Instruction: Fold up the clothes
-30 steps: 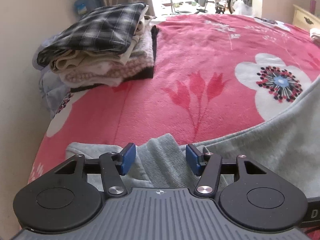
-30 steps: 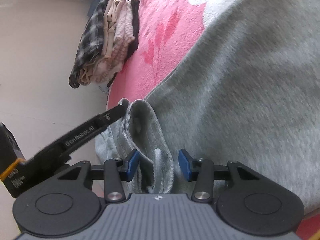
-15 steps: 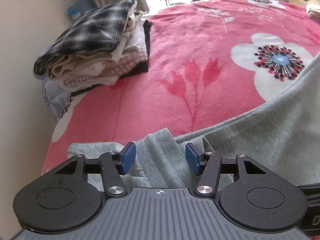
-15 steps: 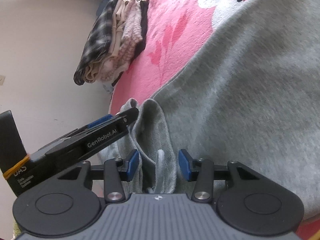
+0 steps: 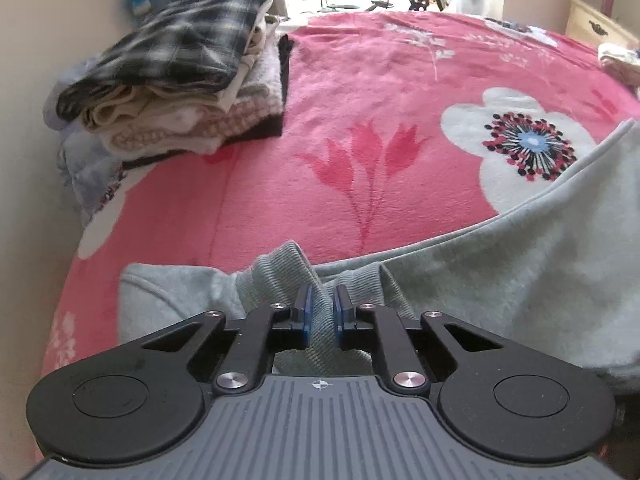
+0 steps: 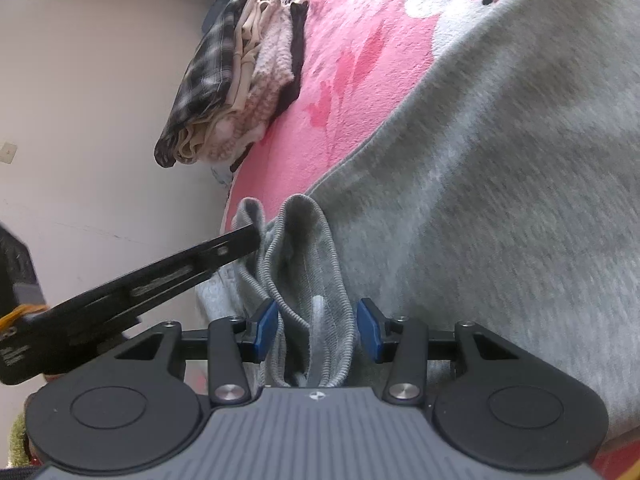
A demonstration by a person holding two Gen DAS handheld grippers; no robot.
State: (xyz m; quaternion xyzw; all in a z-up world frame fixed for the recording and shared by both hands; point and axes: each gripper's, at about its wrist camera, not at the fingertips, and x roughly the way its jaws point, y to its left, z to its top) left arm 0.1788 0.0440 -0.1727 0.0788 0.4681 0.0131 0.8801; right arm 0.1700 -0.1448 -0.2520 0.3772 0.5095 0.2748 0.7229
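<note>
The grey sweatshirt (image 5: 500, 280) lies spread on the pink floral blanket (image 5: 380, 112), its ribbed cuff (image 5: 288, 272) bunched at the near edge. The left gripper (image 5: 321, 314) has just been closing; its blue pads (image 5: 305, 312) now pinch a raised fold of the ribbed cuff. The right gripper (image 6: 317, 330) stands part open, a loop of ribbed cuff (image 6: 308, 264) between the fingers; pad contact cannot be confirmed. A stack of folded clothes (image 5: 180, 72) rests at the blanket's far left corner, against the wall.
</note>
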